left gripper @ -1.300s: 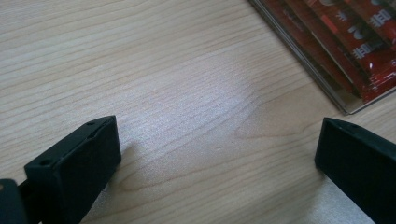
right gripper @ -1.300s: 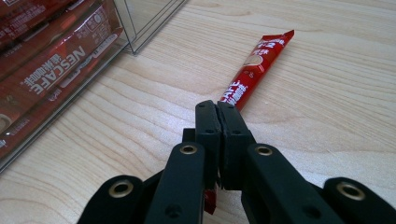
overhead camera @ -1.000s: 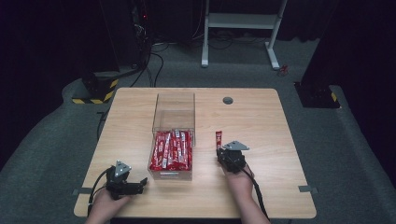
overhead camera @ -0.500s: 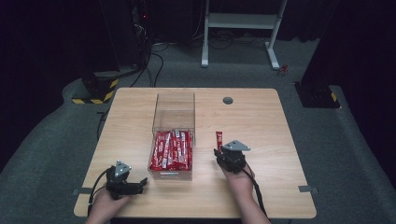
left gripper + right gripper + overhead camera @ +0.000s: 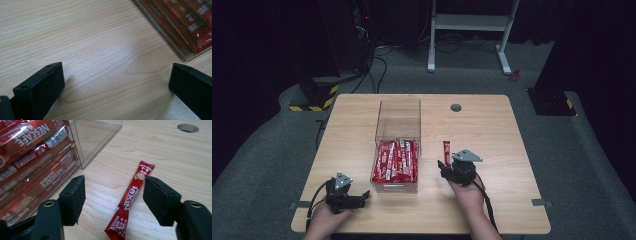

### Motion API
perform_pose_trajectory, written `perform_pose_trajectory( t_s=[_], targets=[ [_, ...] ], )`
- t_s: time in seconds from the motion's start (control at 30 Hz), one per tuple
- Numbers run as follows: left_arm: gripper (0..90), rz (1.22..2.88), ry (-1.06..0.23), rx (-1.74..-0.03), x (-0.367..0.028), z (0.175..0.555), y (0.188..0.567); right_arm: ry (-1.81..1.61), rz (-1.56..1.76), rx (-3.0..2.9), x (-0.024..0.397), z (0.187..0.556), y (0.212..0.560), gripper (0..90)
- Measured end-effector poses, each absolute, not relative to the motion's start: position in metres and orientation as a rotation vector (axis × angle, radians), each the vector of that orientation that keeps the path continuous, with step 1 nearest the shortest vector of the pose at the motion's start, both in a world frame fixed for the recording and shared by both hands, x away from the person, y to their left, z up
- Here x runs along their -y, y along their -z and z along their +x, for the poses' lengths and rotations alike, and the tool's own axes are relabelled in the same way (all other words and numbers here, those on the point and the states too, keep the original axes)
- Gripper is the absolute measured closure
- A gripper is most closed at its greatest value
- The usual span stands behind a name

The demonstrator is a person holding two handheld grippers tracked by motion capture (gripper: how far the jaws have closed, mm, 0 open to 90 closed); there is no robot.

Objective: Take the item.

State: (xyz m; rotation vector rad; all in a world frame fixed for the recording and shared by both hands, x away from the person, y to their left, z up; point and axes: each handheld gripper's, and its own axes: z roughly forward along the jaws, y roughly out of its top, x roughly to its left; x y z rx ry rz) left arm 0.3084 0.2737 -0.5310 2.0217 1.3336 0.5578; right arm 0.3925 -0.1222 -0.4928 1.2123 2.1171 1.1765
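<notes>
Right tool [image 5: 113, 187] stands open astride the Nescafé stick [image 5: 129, 202]; close off-centre and you risk flicking it aside.

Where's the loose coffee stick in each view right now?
High view: loose coffee stick lies on the table right of the clear box, just ahead of the right gripper.
Right gripper view: centre, between the open fingers.
Left gripper view: not in it.
Shared landmark: the clear box.
</notes>
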Motion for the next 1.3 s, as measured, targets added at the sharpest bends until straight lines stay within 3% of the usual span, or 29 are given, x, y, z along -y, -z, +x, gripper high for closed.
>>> perform_pose_trajectory(
  t_s=[0.47, 1.3],
  targets=[
    [0.6, 2.021, -0.557, -1.334, -0.274, 0.308, 0.531, -1.154, 1.227, -2.104, 0.136, 0.385, 0.488, 29.5],
    [0.6, 2.026, -0.557, -1.332, -0.274, 0.308, 0.531, -0.959, 1.387, -2.054, 0.227, 0.361, 0.513, 29.8]
  ],
)
